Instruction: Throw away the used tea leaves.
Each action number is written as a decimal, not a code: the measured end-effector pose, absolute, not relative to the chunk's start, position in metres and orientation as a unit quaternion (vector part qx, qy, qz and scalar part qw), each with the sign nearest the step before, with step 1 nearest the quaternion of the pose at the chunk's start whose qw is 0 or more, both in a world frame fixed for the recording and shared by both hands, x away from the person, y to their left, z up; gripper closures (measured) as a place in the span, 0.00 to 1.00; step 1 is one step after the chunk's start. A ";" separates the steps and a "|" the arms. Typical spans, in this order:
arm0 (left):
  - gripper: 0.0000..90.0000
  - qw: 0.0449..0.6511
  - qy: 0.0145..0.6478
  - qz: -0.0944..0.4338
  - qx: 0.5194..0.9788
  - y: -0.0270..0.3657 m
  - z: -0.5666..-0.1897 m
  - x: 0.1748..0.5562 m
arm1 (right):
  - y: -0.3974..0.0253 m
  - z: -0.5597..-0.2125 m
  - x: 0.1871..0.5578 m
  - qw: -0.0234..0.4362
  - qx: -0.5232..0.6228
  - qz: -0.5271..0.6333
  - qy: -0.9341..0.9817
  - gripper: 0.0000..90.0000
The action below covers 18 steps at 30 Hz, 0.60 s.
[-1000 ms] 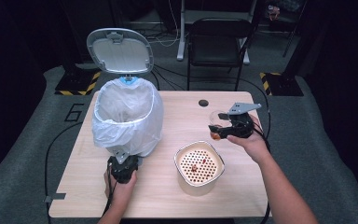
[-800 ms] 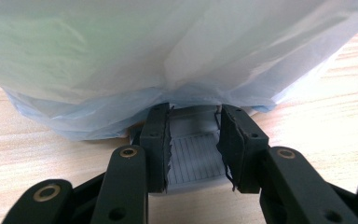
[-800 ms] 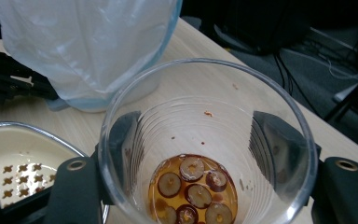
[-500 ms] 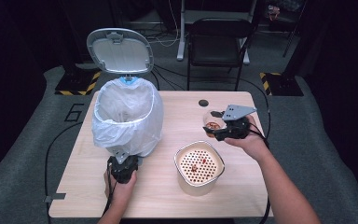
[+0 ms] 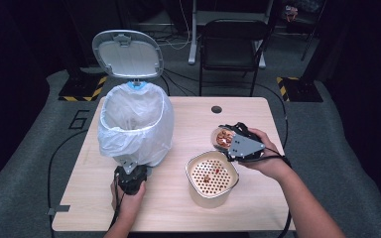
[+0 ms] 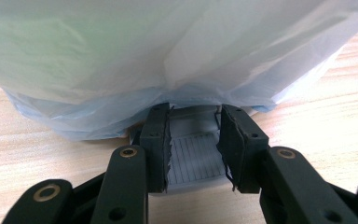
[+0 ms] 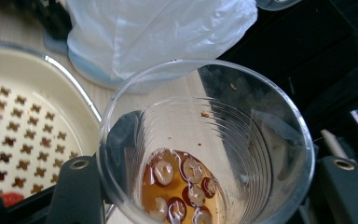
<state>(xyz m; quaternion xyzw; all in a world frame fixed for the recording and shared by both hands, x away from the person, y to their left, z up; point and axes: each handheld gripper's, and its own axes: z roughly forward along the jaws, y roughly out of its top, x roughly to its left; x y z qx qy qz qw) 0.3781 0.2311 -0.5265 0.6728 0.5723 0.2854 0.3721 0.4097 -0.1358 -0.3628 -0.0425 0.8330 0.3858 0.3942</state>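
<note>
My right gripper (image 5: 234, 144) is shut on a clear plastic cup (image 5: 223, 138), tipped on its side just above the far right rim of a cream strainer pot (image 5: 193, 163). In the right gripper view the cup (image 7: 205, 140) holds brown liquid and several round red fruit slices, with the strainer pot (image 7: 28, 107) below left. A few bits lie on the strainer's perforated plate. My left gripper (image 5: 129, 173) sits at the foot of a bin lined with a white bag (image 5: 135, 124). Its jaws clamp the grey ribbed pedal (image 6: 193, 158), and the bin's lid (image 5: 127, 54) stands open.
The wooden table (image 5: 178, 213) has a dark cable hole (image 5: 216, 109) near its far edge. A black chair (image 5: 230, 44) stands behind the table. Cables trail from both grippers off the table's front corners.
My right gripper has carried the cup left and nearer, from the table's right side to the strainer pot's rim, and tipped it over. The left gripper has stayed on the pedal.
</note>
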 end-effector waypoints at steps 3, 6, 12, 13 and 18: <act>0.71 0.372 0.572 0.286 0.673 0.231 -0.526 0.378 | -0.132 -0.366 0.405 0.408 -0.064 0.365 0.834 0.40; 0.71 0.371 0.572 0.284 0.674 0.231 -0.526 0.378 | -0.128 -0.369 0.400 0.429 -0.088 0.341 0.832 0.40; 0.71 0.372 0.574 0.285 0.672 0.231 -0.526 0.378 | -0.120 -0.378 0.393 0.455 -0.129 0.286 0.833 0.39; 0.71 0.372 0.573 0.285 0.672 0.231 -0.526 0.378 | -0.119 -0.379 0.392 0.458 -0.135 0.280 0.833 0.39; 0.71 0.373 0.574 0.285 0.671 0.231 -0.526 0.378 | -0.115 -0.385 0.389 0.483 -0.168 0.240 0.825 0.39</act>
